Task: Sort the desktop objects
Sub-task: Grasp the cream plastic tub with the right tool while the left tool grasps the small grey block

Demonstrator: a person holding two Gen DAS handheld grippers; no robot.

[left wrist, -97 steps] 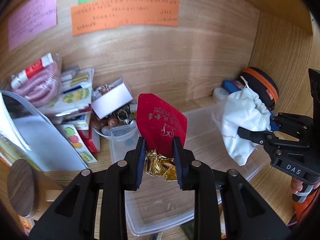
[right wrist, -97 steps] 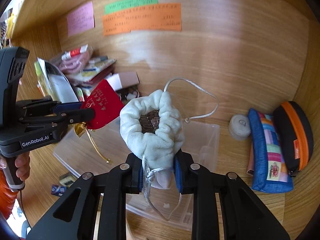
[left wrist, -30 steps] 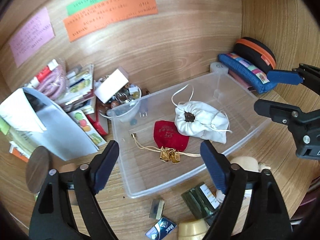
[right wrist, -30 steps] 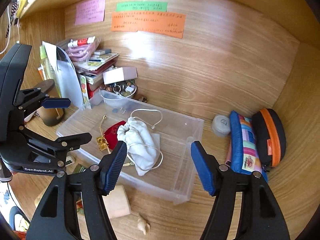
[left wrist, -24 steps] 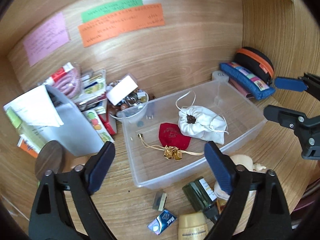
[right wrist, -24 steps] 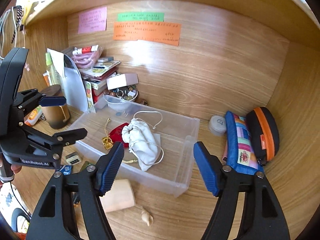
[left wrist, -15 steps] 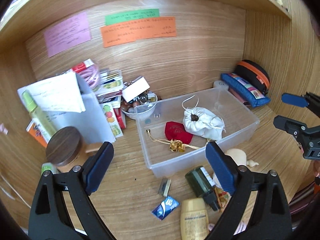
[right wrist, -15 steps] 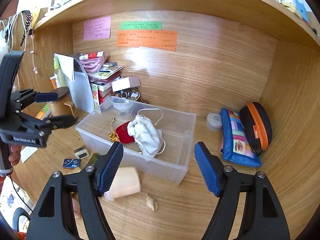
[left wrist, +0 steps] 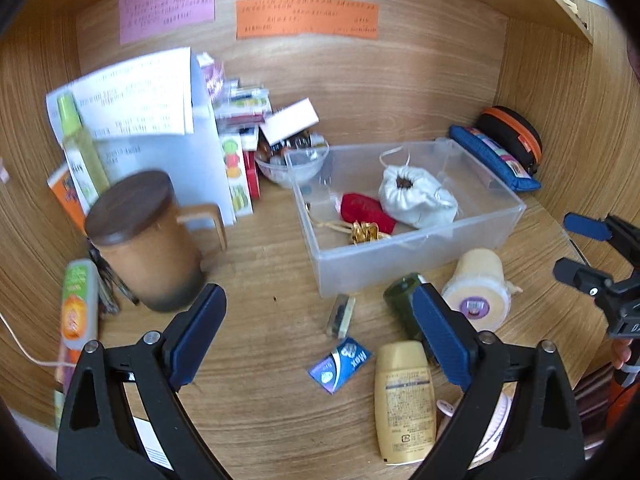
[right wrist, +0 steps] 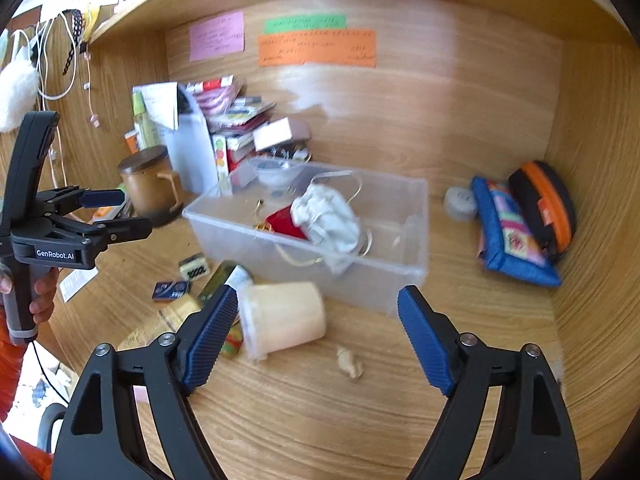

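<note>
A clear plastic bin (left wrist: 420,264) stands on the wooden desk with a white drawstring pouch (left wrist: 416,200) and a red pouch (left wrist: 364,210) with a gold cord lying inside. My left gripper (left wrist: 318,304) hangs open and wide, back from the bin, above a blue sachet (left wrist: 340,364), a dark green bottle (left wrist: 400,300) and a yellow tube (left wrist: 404,400). My right gripper (right wrist: 318,300) holds nothing and its jaws are opening. It hovers over a cream cup (right wrist: 280,316) lying on its side before the bin (right wrist: 360,280). Each gripper shows in the other's view, left gripper (right wrist: 128,214) and right gripper (left wrist: 570,246).
A brown mug with a dark lid (left wrist: 148,240) stands front left, next to an orange-green tube (left wrist: 78,304). Books, papers and a bowl of trinkets (left wrist: 292,160) crowd the back left. A blue pencil case (left wrist: 496,164) and a black-orange case (left wrist: 512,136) lean at the right wall.
Both grippers let go of their pouches, which now lie in the bin. Both drew back from the bin and their jaws spread wider.
</note>
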